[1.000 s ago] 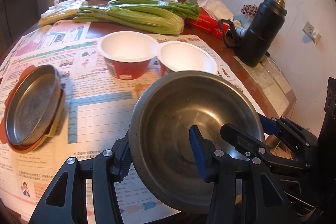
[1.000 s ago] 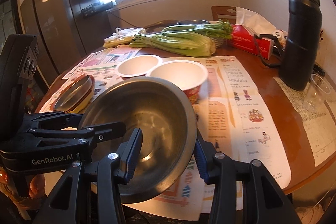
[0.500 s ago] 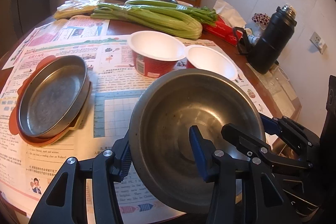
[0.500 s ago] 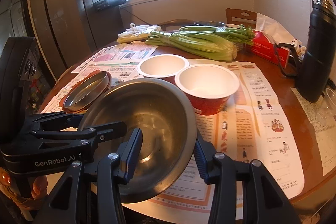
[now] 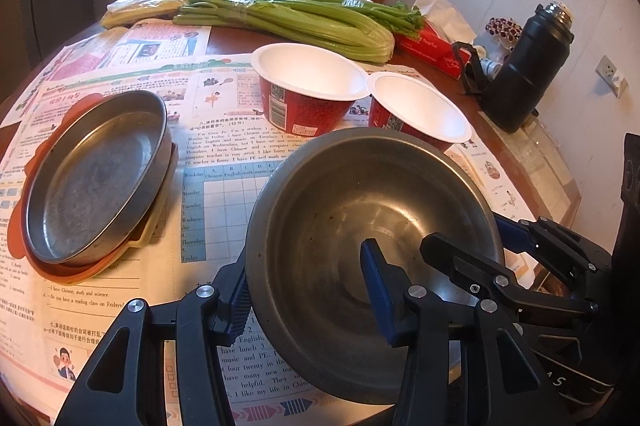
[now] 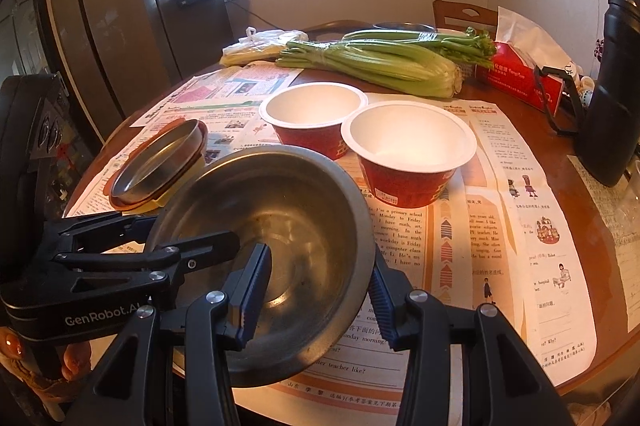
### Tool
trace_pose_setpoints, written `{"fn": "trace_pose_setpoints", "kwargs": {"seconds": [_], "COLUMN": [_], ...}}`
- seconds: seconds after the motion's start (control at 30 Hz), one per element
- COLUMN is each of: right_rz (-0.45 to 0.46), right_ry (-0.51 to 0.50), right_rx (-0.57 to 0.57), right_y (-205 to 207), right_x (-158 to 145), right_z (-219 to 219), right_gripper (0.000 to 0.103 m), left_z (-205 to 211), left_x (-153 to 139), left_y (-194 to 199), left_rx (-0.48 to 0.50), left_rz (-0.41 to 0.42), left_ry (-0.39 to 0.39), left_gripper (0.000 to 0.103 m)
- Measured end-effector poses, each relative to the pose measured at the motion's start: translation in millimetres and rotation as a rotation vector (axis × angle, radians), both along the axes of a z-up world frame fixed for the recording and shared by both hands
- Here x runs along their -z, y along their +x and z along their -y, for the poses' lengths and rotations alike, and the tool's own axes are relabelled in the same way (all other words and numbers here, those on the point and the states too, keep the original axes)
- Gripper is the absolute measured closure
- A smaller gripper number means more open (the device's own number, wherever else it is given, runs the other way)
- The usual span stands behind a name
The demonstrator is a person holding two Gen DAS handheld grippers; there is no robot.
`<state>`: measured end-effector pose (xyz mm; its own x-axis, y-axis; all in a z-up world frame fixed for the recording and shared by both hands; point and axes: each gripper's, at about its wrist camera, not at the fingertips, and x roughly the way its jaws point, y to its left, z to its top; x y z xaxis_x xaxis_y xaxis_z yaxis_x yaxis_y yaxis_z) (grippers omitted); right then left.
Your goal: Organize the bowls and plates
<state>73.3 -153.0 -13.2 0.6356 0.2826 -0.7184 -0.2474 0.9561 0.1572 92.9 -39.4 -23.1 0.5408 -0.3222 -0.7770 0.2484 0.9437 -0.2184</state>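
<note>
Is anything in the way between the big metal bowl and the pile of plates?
Nothing visible is. Both grippers, left and right, clamp the metal bowl by opposite rims. Between it and the plate stack lies only flat newspaper. The two red cups stand farther back, off that line.

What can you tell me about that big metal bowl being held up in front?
The metal bowl is round, deep, dull grey steel with a thin rolled rim, empty, faintly speckled inside. It is tilted, open side towards the cameras, above the newspaper-covered table. Both tongs clamp its rim: the left tongs and the right tongs each have one blue-padded finger inside, one outside. Nothing else visibly touches it.
</note>
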Motion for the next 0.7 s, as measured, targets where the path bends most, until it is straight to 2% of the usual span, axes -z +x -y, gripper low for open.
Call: {"fn": "trace_pose_setpoints", "kwargs": {"seconds": [0.7], "right_rz": [-0.032], "right_ry": [-0.008], "right_rx": [0.006], "right_y": [6.5], "right_x": [11.0], "right_z": [1.3], "right_gripper": [0.055], "left_z": [8.5], "left_x": [8.7], "left_y": [5.2], "left_rx": [0.009], "left_rz": [-0.003], "left_ry": [0.054], "left_gripper": [0.052]}}
